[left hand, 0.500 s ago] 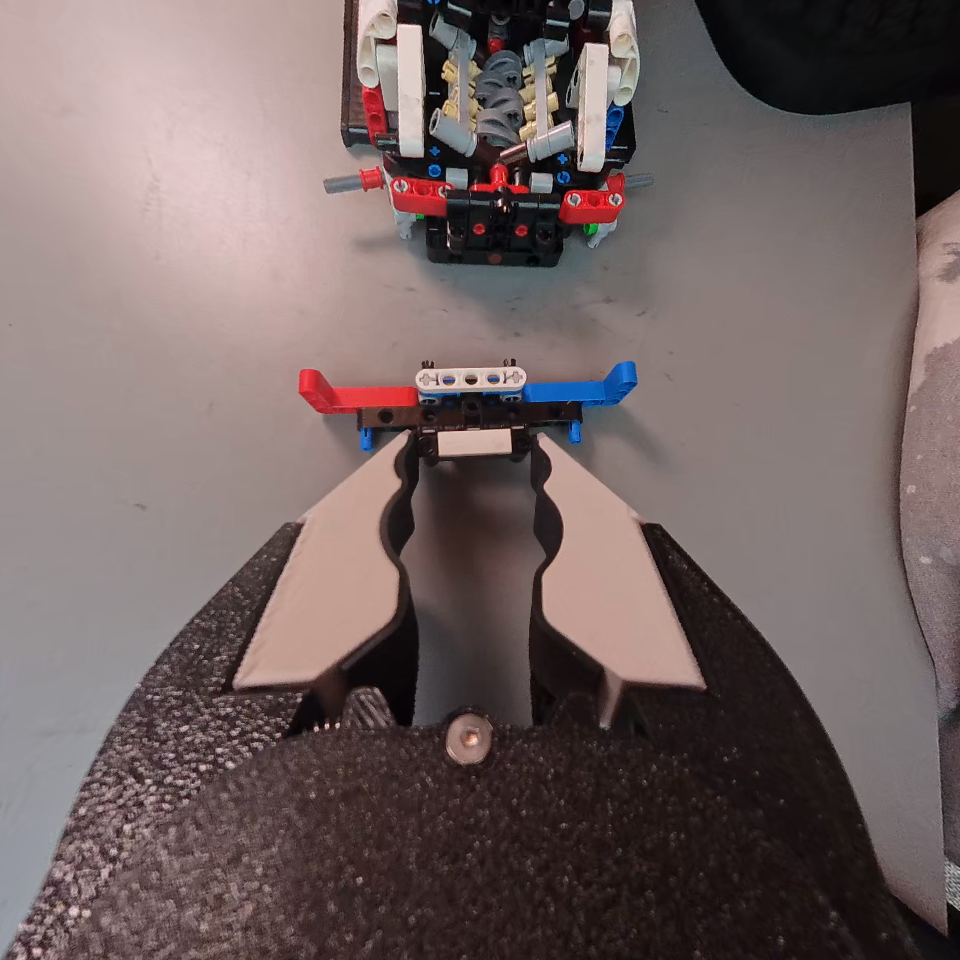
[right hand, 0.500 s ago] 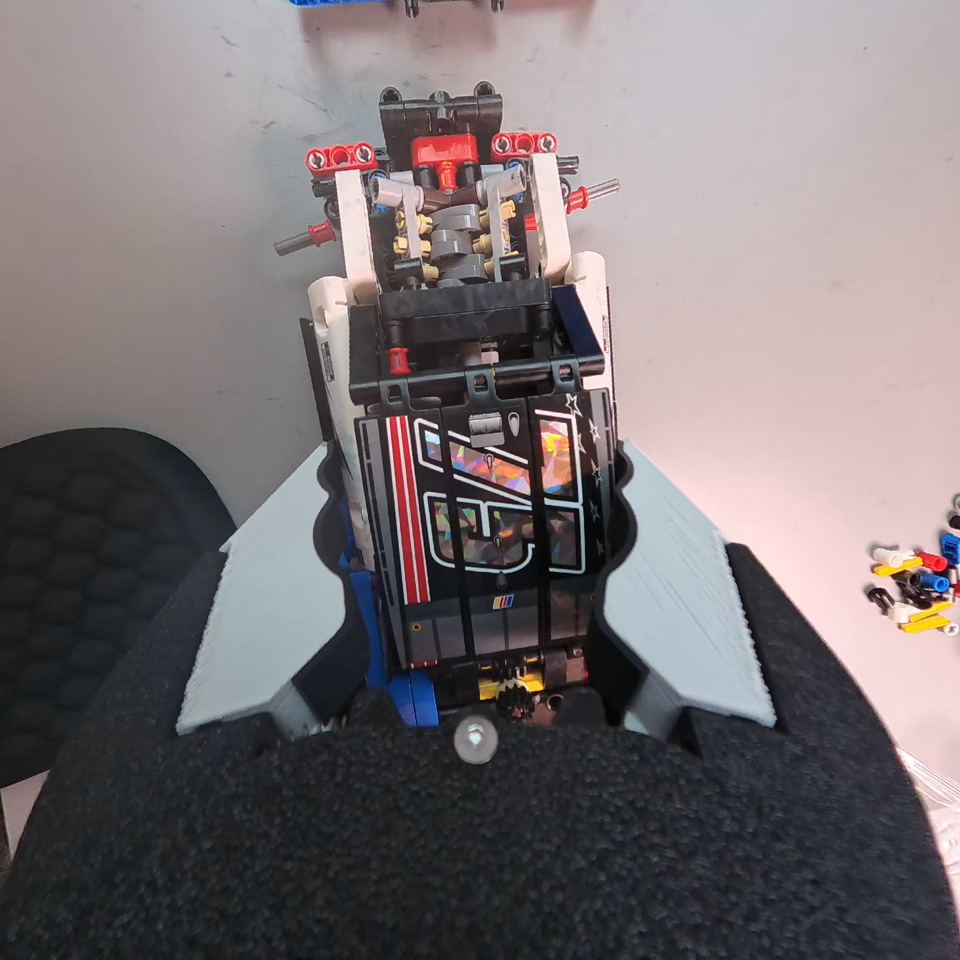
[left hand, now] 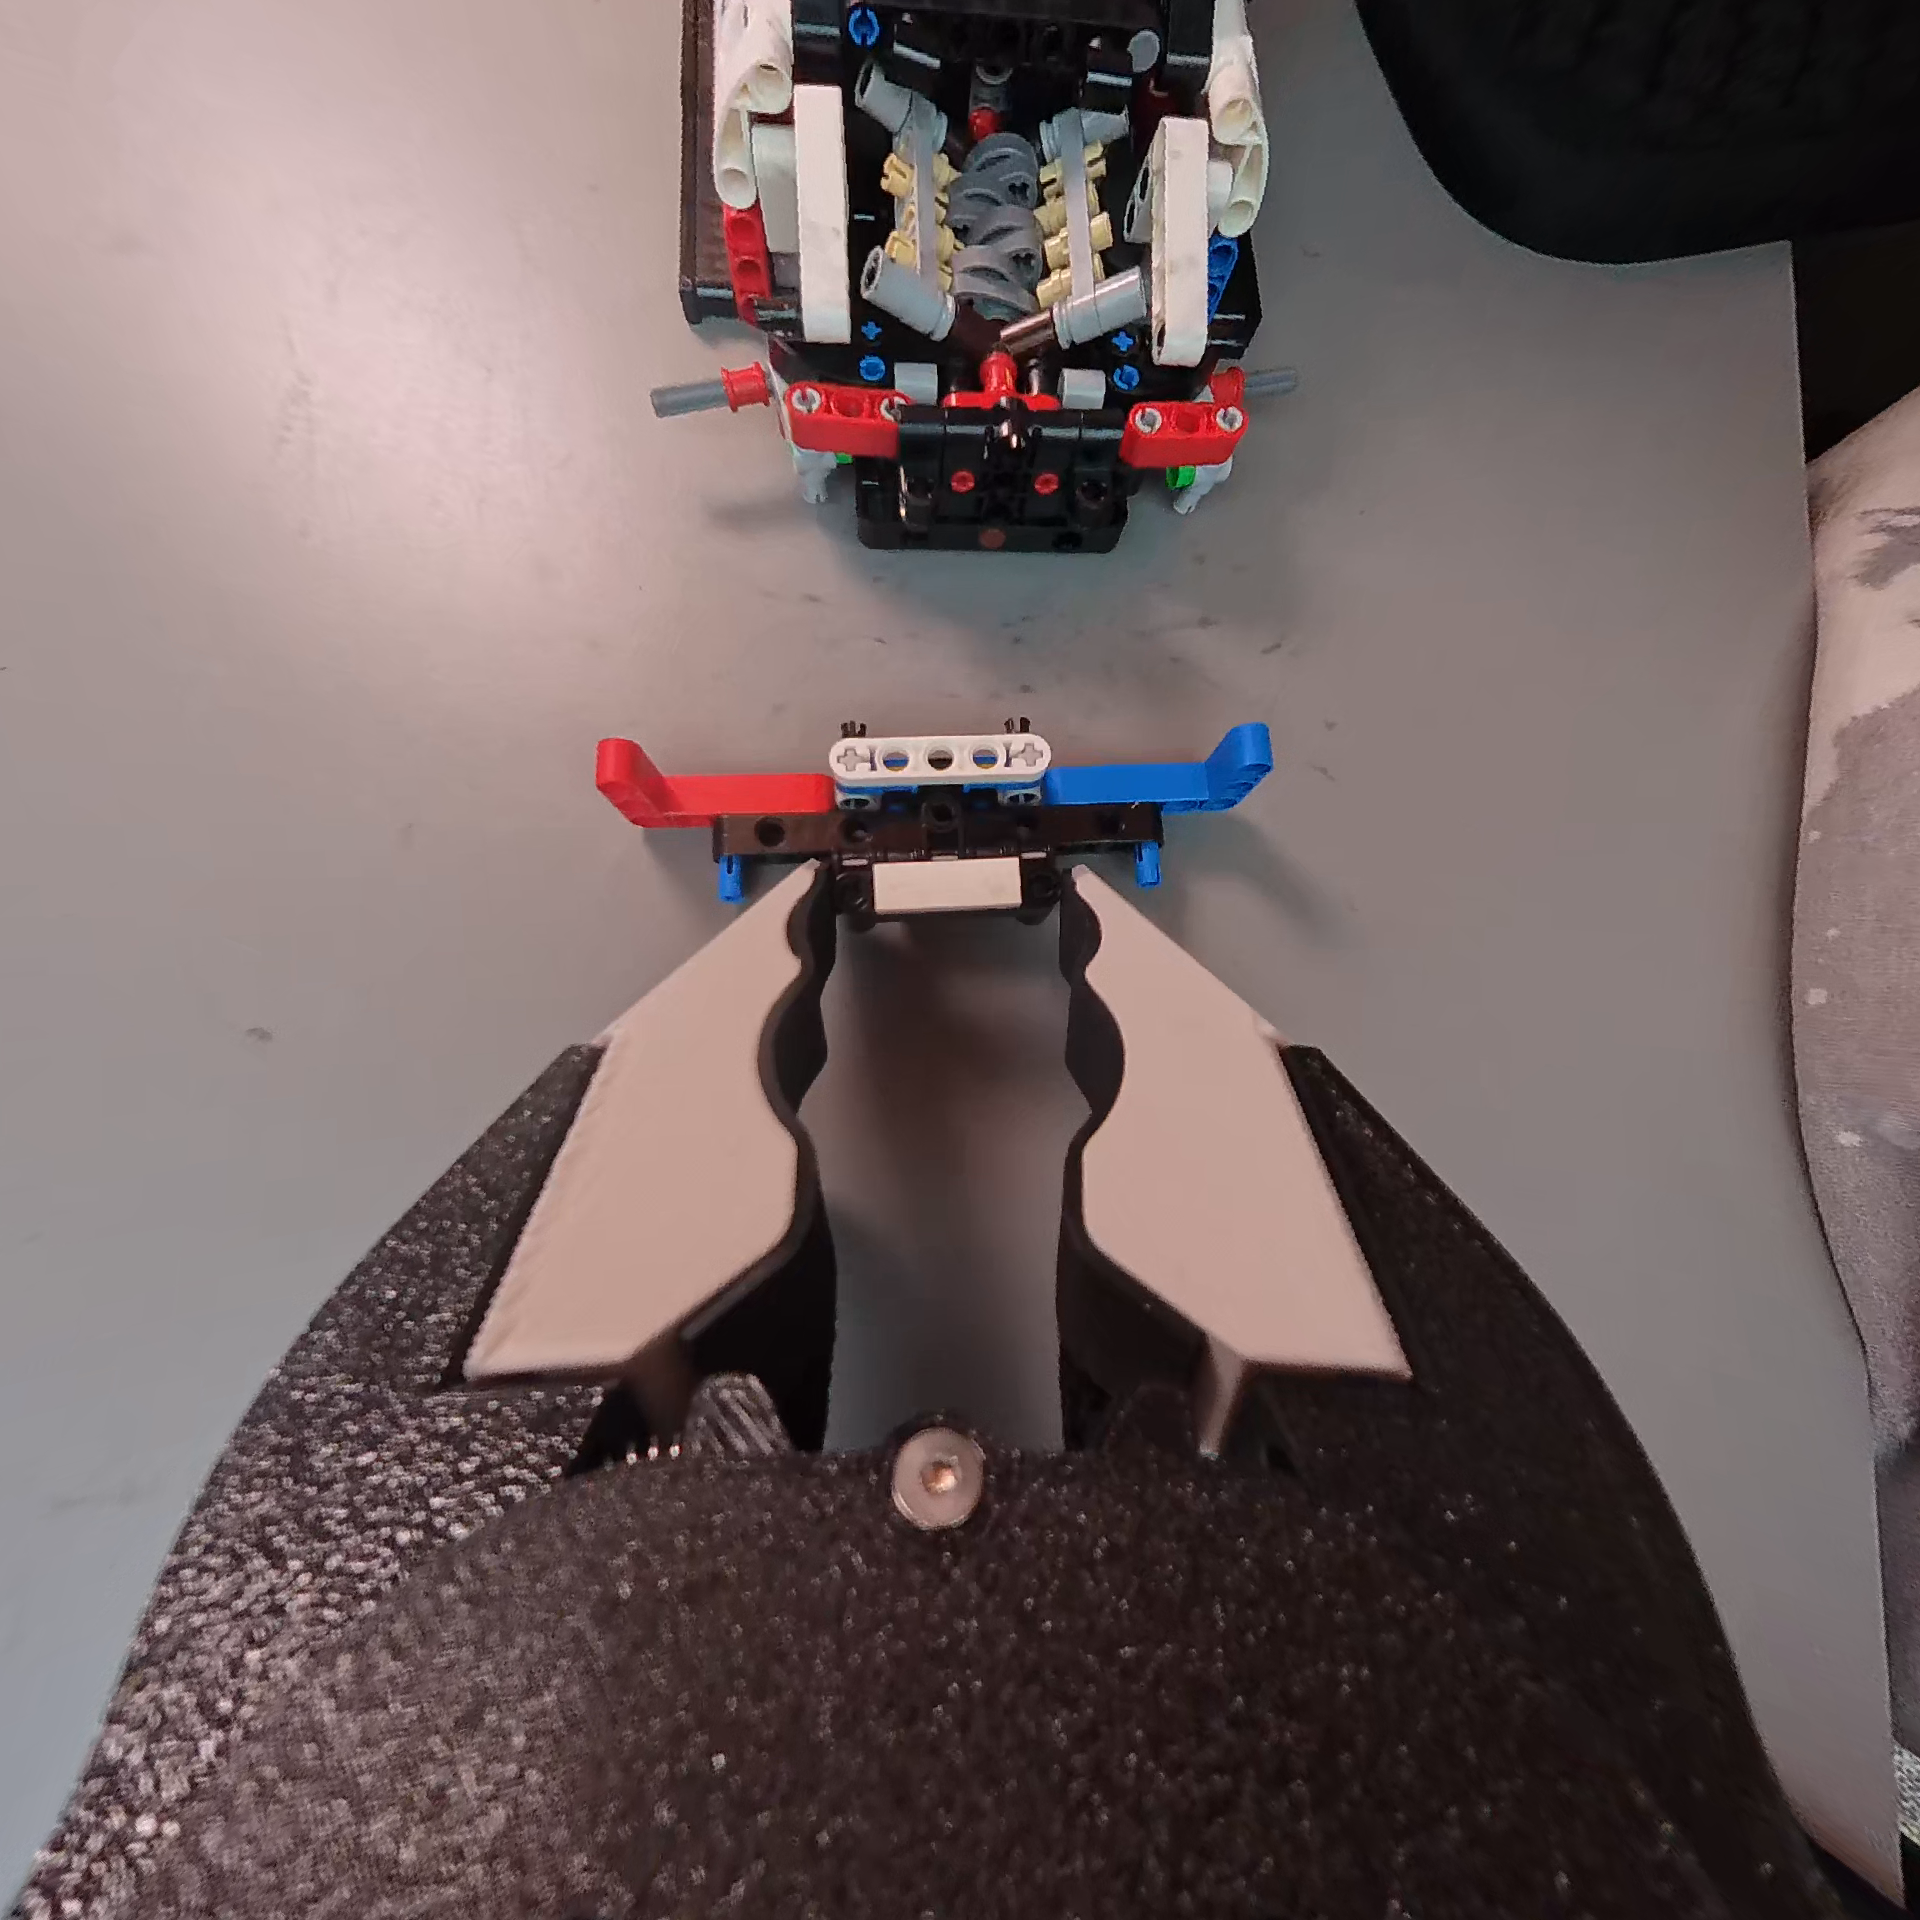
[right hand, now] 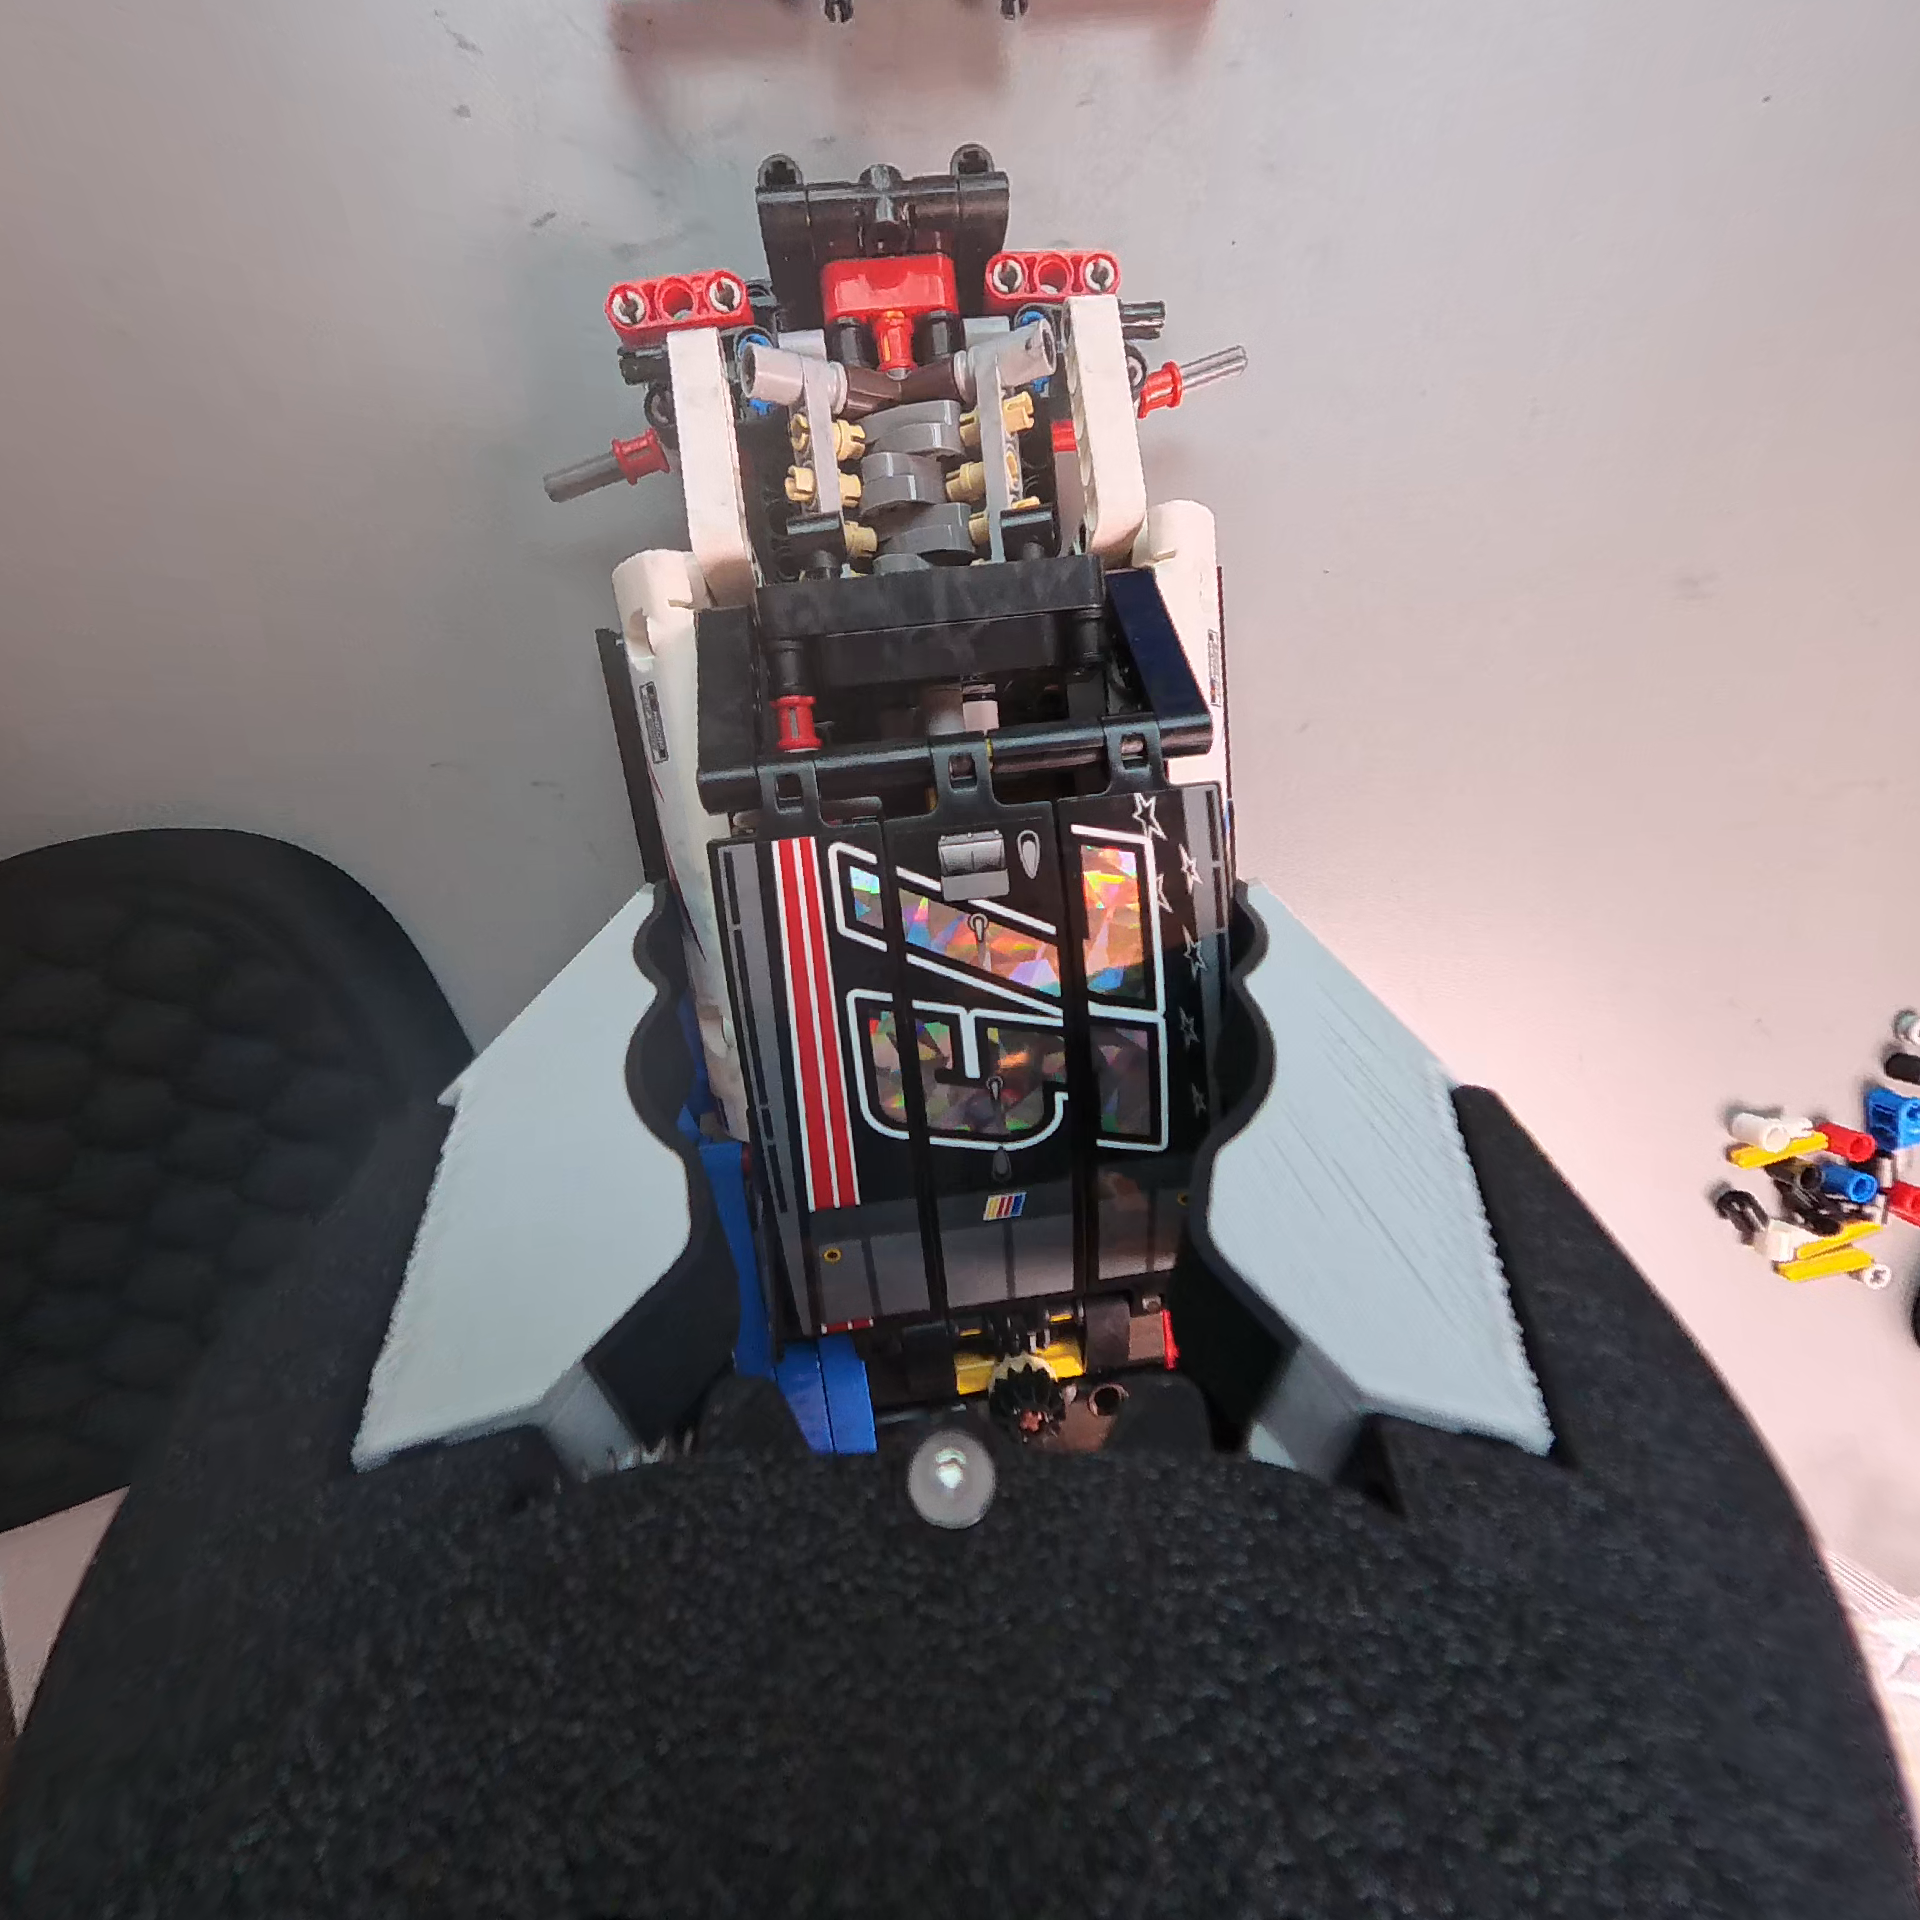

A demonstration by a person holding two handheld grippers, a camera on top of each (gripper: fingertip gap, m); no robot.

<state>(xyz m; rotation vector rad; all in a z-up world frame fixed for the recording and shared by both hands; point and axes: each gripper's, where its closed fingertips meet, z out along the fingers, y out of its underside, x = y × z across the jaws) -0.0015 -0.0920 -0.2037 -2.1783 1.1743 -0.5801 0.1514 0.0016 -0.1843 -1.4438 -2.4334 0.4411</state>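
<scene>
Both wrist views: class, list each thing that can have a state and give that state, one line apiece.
left gripper: shut on the small bumper piece.
small bumper piece: on the table, apart from the car.
right gripper: shut on the toy car.
toy car: unfinished, engine uncovered, no wheels on.
loose parts: heaped on the table.

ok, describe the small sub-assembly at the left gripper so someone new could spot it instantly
On the grey table, in front of the big brick-built car, a small bar-shaped sub-assembly lies crosswise, apart from the car. The left gripper clamps its black middle block. It is the only piece with one red wing and one blue wing flanking a short white holed beam.
</scene>
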